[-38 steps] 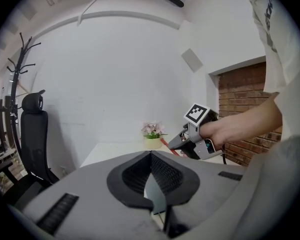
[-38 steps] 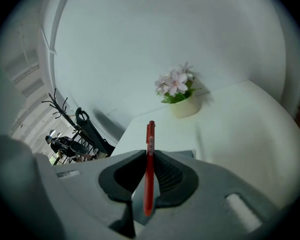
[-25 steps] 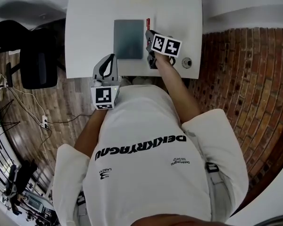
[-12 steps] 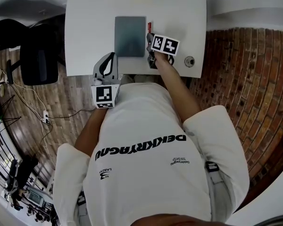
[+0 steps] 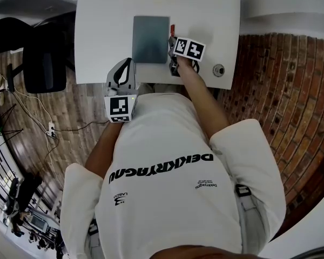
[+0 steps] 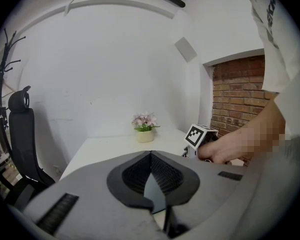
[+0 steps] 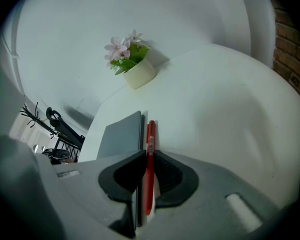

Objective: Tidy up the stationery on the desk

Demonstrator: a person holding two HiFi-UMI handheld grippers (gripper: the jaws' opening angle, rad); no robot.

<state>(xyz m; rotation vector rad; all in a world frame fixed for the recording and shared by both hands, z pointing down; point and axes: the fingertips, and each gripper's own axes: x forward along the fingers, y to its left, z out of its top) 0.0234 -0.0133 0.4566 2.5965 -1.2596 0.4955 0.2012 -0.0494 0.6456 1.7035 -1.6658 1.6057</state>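
One slim red pen [image 7: 149,169], straight, glossy (alongside grey notebook [image 7: 121,134]).

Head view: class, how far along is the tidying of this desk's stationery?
Done: the grey notebook lies flat on the white desk. In hand: the right gripper is shut on the red pen, holding it alongside the notebook's right edge. Remaining: setting the pen down and letting go; the left gripper is shut and empty.

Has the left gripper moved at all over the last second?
No. Against the white desk's front edge, the left gripper is where it was, jaws shut.
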